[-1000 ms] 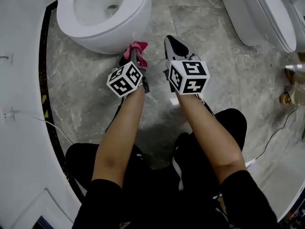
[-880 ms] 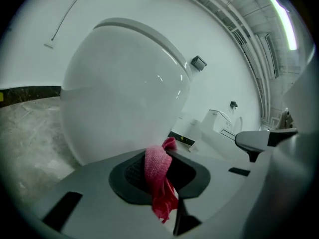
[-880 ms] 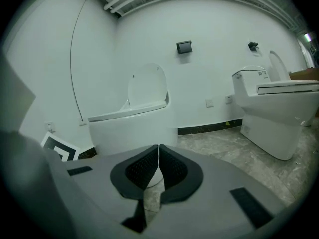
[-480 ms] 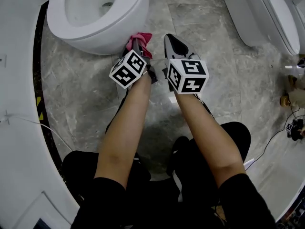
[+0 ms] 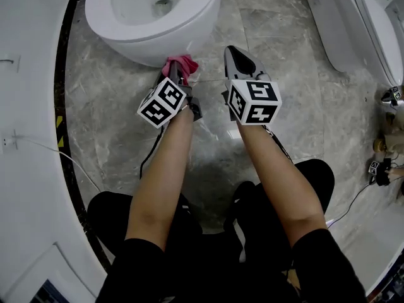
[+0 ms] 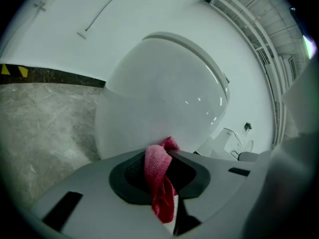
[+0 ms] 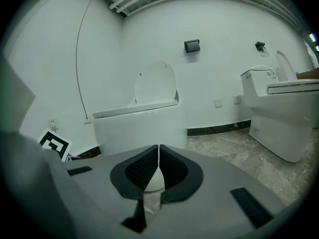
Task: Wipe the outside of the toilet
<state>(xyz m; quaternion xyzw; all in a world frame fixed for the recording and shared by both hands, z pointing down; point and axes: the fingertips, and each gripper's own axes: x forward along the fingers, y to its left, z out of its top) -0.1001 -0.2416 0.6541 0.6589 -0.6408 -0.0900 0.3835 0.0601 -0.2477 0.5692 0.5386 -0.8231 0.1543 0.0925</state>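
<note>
A white toilet (image 5: 151,17) stands at the top of the head view, its bowl open. My left gripper (image 5: 178,70) is shut on a pink cloth (image 5: 180,64), which touches the bowl's lower front wall. In the left gripper view the cloth (image 6: 159,183) hangs folded between the jaws, and the toilet's rounded outside (image 6: 159,103) fills the view just beyond it. My right gripper (image 5: 237,60) hovers over the floor to the right of the bowl, shut with nothing in it. Its pads (image 7: 172,168) meet, and the toilet (image 7: 137,126) shows ahead.
A second white toilet (image 5: 369,24) stands at the right, with its side (image 7: 284,118) in the right gripper view. A white curved wall base with a dark strip (image 5: 60,106) runs along the left. Cables and small fittings (image 5: 382,163) lie at the right edge. The floor is grey marble (image 5: 113,118).
The view has shifted, so the toilet now sits further right in the frame. My left gripper with the cloth has slid slightly along the bowl's lower front. The right gripper has kept its place.
</note>
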